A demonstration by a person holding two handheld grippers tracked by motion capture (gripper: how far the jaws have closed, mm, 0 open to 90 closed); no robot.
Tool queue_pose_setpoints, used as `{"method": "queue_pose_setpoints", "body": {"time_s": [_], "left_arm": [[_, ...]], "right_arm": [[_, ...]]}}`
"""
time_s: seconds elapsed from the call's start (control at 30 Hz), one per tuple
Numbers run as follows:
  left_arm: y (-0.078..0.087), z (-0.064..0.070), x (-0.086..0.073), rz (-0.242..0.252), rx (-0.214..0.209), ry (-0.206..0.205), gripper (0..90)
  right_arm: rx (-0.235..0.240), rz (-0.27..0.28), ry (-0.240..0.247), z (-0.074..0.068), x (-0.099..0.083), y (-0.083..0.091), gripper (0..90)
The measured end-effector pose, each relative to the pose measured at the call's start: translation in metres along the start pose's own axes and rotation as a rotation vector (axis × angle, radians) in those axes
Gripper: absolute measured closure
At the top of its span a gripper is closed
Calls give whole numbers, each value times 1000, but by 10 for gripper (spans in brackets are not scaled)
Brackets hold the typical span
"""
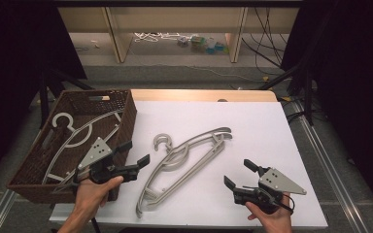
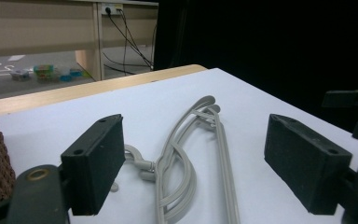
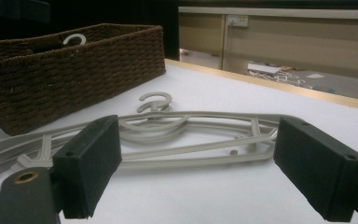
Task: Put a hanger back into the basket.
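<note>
White rectangular table [image 1: 252, 126]; dark brown woven wicker basket [image 1: 126, 116] at its left edge, one grey hanger [image 1: 73, 133] inside; grey plastic clothes hanger [image 1: 189, 158] flat mid-table, between both tools; left gripper [image 1: 135, 154] jaws spread, empty; right gripper [image 1: 239, 174] jaws spread, empty
</note>
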State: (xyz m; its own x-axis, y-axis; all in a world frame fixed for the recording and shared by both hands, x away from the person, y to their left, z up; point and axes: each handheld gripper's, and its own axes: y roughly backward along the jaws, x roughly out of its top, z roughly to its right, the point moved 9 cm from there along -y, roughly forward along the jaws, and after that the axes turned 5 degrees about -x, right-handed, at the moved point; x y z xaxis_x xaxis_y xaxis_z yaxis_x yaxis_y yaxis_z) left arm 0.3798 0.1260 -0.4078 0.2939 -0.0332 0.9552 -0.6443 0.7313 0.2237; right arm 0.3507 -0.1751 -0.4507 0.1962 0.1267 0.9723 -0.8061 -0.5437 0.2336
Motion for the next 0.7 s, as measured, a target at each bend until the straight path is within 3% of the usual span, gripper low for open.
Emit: {"method": "queue_pose_setpoints", "body": {"time_s": [0.13, 0.37, 0.47, 0.7], "left_arm": [[-1, -1, -12, 14, 6, -2, 184], [-4, 6, -29, -10, -20, -19, 172], [-7, 10, -40, -46, -25, -49, 170], [-13, 11, -52, -107, -33, -54, 170]], "right_arm": [[2, 8, 1, -1, 0, 0, 156], [-3, 7, 1, -1, 0, 1, 156], [-1, -2, 1, -1, -1, 3, 156], [4, -1, 6, -2, -1, 1, 156]]}}
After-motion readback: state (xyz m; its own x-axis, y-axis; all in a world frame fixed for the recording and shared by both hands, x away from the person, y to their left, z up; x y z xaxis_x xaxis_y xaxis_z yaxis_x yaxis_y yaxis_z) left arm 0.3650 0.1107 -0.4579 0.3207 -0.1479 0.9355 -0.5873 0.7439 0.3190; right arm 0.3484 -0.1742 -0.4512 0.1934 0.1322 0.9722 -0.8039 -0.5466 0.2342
